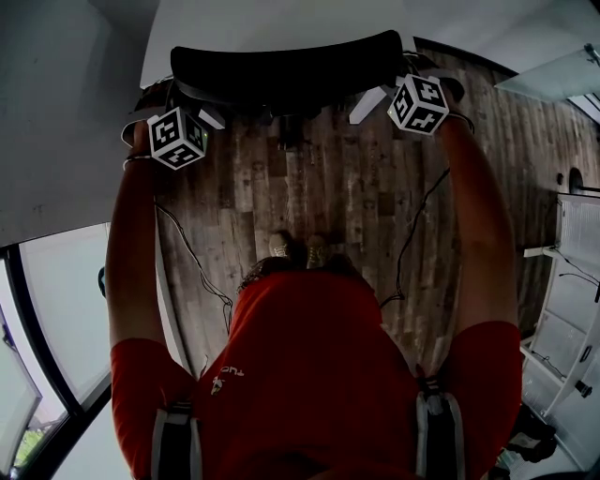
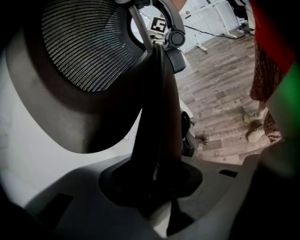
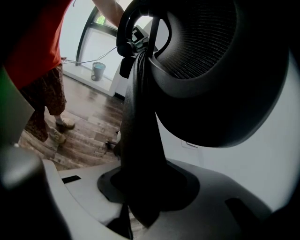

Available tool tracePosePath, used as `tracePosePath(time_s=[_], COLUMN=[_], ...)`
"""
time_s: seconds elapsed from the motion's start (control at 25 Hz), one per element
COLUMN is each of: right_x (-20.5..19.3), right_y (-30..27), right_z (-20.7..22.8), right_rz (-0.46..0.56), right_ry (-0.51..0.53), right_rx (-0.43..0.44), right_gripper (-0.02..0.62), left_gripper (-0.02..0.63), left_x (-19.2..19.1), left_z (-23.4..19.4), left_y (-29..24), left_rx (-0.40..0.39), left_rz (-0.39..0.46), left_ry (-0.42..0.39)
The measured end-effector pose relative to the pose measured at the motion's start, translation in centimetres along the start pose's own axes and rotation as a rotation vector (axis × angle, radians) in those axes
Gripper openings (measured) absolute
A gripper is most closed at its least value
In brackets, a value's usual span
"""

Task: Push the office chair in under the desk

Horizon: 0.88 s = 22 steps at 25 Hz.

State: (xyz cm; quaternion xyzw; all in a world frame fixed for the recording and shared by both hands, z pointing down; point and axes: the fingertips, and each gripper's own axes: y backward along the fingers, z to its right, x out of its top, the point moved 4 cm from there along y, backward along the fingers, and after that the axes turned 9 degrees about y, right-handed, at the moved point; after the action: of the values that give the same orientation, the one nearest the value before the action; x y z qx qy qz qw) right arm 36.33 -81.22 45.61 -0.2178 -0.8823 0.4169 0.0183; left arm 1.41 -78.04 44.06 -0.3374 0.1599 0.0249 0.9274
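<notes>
Office chair (image 1: pixel 281 66) stands on the wooden floor (image 1: pixel 319 187), its black back right at the near edge of the white surface (image 1: pixel 272 23). The left gripper (image 2: pixel 154 187) is at the left end of the back's top and the right gripper (image 3: pixel 145 187) at the right end. In each gripper view the dark rim of the back runs down between the fingers (image 2: pixel 70 197), which are closed on it, with the mesh panel rising beyond.

We note wood-plank floor (image 1: pixel 328 187), a bright dark-framed window (image 1: pixel 37 328) at left, white furniture (image 1: pixel 581 281) at right.
</notes>
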Motion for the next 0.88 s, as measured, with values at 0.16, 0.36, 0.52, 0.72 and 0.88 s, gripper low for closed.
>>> tracePosePath(time_s=[0.16,0.36,0.52,0.72,0.88], right_x=[-0.2,-0.7,-1.1,-1.3,-0.8], right_y=[0.1,1.4,3.4,5.5,8.0], right_z=[-0.4,0.0,0.0,-0.4,-0.7], right_rz=[-0.015,-0.046,-0.054,-0.053,-0.013], right_ry=[0.003,0.006,0.003,-0.031,-0.116], right_rx=[0.026,0.01,-0.009,-0.033,-0.107], right_gripper=[0.135,0.223,0.238,0.238,0.238], left_gripper=[0.145,0.226,0.252,0.261,0.261], left_x=[0.2,0.1,0.5,0.6,0.8], left_z=[0.4,0.6,0.3,0.5,0.4], left_y=[0.3,1.1,2.8,5.0,7.9], left_rx=[0.003,0.004,0.043,0.078,0.136], left_rz=[-0.002,-0.013,-0.006,0.004,0.056], left_ry=[0.015,0.031,0.04,0.063,0.142])
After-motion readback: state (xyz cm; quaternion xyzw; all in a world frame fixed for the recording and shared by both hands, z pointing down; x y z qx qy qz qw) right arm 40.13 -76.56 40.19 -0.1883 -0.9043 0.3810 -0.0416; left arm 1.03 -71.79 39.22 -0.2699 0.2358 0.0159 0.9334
